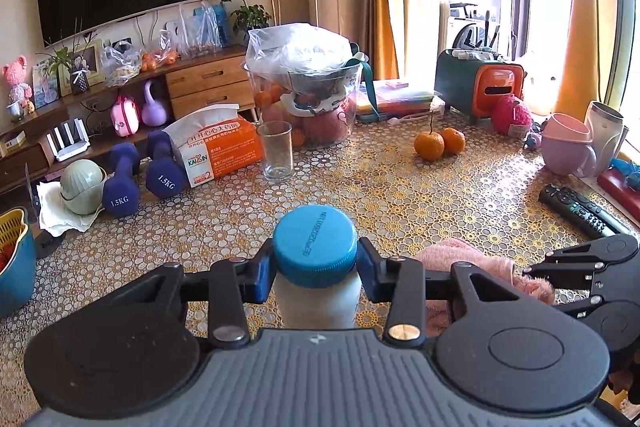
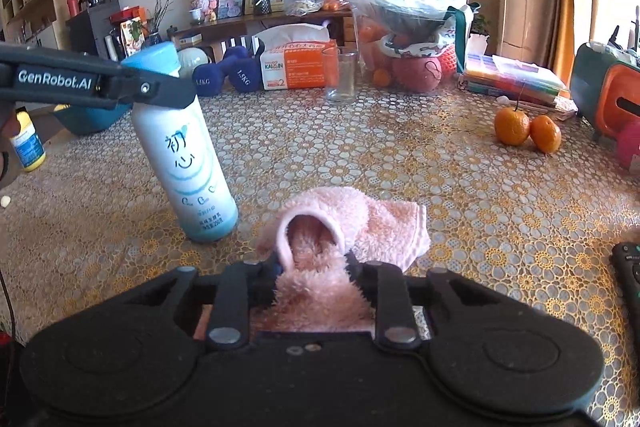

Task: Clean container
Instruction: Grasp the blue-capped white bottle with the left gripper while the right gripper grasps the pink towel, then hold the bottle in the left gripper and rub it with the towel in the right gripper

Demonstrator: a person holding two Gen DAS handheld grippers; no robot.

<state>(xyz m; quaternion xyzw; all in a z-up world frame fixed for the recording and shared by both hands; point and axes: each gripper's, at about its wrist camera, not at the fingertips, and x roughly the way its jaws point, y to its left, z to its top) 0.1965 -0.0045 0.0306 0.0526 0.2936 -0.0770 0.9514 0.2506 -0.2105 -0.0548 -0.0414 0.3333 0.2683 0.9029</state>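
Nearest the lens in the left wrist view, the left gripper (image 1: 316, 263) has its fingers clamped on the neck of the white plastic bottle with a blue screw cap (image 1: 315, 251), just under the cap. In the right wrist view the same bottle (image 2: 188, 163) stands at 10 o'clock on the patterned floral surface (image 2: 400, 155), tilted slightly, its base touching the surface. The right gripper (image 2: 312, 267) has its fingers closed on a fluffy pink cloth (image 2: 344, 227), which trails forward at 12 o'clock and lies just beside the bottle's base, not touching its wall.

Progress, as judged: both items are held, but no wiping contact is yet made; the whole bottle body remains to be rubbed.

Room for moving: open surface extends toward 12 and 1 o'clock. A clear drinking glass (image 2: 340, 75) and an orange tissue pack (image 2: 298, 65) stand well apart at 12 o'clock, two tangerines (image 2: 526, 127) at 2 o'clock, and a black remote control (image 2: 628, 279) near the 3 o'clock edge.
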